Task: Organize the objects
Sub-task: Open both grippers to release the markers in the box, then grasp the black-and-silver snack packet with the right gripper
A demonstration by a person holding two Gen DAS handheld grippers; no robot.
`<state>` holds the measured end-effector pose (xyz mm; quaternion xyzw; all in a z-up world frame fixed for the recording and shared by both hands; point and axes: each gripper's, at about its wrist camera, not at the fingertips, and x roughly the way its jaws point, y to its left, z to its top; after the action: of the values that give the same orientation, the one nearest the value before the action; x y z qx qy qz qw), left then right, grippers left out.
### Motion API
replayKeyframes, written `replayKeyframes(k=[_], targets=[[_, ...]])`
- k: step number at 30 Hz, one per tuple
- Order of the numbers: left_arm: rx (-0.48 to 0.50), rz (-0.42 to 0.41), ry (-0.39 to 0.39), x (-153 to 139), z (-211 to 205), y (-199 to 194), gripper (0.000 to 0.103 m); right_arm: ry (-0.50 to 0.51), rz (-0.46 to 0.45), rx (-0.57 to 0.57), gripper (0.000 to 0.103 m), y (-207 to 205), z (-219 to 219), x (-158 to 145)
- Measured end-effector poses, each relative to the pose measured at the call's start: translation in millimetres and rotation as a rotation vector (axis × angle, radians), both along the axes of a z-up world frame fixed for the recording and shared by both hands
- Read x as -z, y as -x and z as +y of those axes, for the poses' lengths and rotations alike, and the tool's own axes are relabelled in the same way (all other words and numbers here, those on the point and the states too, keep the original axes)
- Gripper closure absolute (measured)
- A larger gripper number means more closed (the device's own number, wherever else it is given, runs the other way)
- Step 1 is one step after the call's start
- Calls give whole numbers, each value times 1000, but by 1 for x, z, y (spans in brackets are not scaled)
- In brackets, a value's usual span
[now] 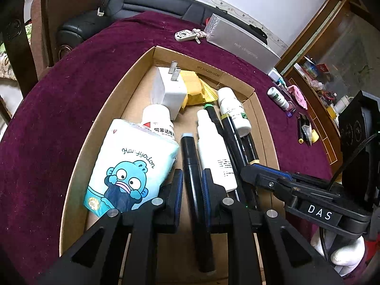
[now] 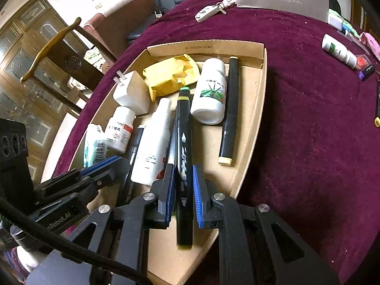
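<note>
A shallow cardboard tray (image 1: pixel 111 109) (image 2: pixel 251 128) lies on the maroon tablecloth. In it are a tissue pack (image 1: pixel 128 168), a white charger (image 1: pixel 169 90) (image 2: pixel 130 95), a yellow packet (image 1: pixel 197 87) (image 2: pixel 171 76), white bottles (image 1: pixel 213 147) (image 2: pixel 210 92) and black markers. My left gripper (image 1: pixel 192 180) straddles a black marker with a blue-grey tip (image 1: pixel 190 163), jaws slightly apart around it. My right gripper (image 2: pixel 184 182) straddles a black marker with a green tip (image 2: pixel 184 142), pads close to its sides with small gaps. Another black marker (image 2: pixel 229 111) lies to the right.
On the cloth beyond the tray lie a key fob (image 1: pixel 186 35) (image 2: pixel 209 13), a silver box (image 1: pixel 242 45) (image 2: pixel 280 0), a small white bottle (image 1: pixel 277 97) (image 2: pixel 337 49) and small items at the right. A wooden chair (image 2: pixel 54 47) and cabinets stand alongside.
</note>
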<state>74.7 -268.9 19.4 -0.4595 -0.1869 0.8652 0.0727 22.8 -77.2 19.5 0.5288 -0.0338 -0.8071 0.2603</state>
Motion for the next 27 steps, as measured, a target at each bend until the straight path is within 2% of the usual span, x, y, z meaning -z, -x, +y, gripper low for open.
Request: replayKeyframes(k=[1, 4, 6, 8, 9, 11, 14, 18, 20, 23, 27], targets=[[-1, 0, -1, 0, 0, 0, 86, 1, 3, 12, 88, 0, 1, -1], [-6, 7, -7, -5, 2, -1, 71, -6, 15, 34, 74, 1, 2, -4], [-11, 23, 0, -12, 5, -5, 61, 5, 30, 42, 73, 0, 5, -8], [-19, 41, 16, -19, 9, -9, 55, 19, 51, 52, 71, -1, 10, -14], [-22, 54, 18, -24, 11, -11, 53, 31, 61, 57, 70, -2, 13, -17], [-25, 85, 6, -33, 13, -17, 52, 42, 77, 68, 60, -3, 17, -22], [-37, 162, 1, -52, 19, -29, 47, 65, 115, 88, 59, -6, 29, -33], [-24, 295, 59, -82, 41, -44, 40, 35, 205, 135, 59, -11, 48, -48], [0, 346, 101, -95, 58, -50, 39, 3, 252, 162, 55, -14, 58, -55], [51, 364, 114, -104, 82, -51, 39, -45, 335, 207, 51, -20, 79, -67], [98, 326, 110, -103, 108, -43, 39, -117, 438, 268, 44, -26, 110, -80]])
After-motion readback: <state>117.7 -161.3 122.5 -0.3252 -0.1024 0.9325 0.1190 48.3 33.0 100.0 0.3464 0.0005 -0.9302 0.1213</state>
